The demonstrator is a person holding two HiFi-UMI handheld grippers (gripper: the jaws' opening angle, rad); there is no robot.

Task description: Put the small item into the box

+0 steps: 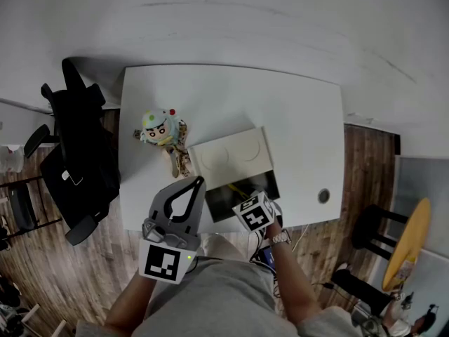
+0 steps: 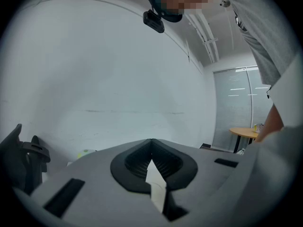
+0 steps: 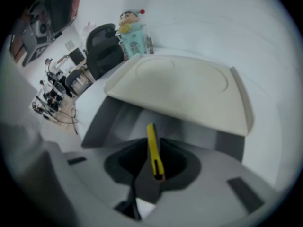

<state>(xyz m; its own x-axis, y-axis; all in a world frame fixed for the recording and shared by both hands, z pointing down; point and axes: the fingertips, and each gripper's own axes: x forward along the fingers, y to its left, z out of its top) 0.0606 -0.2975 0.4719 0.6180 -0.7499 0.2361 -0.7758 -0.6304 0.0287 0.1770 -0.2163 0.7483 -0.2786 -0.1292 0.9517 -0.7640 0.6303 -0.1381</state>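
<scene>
Right gripper view: right gripper (image 3: 155,174) clamps slim yellow item (image 3: 152,148), possibly cutter, over open grey box (image 3: 106,122) mid-frame. Left gripper (image 2: 151,155) closed, empty. Next: lower, release inside.

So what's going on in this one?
A person's right gripper is shut on a slim yellow item, holding it at the opening of the grey box, whose cream lid is open. The left gripper is shut and empty, off to the side. A toy figure stands near the lid.
</scene>
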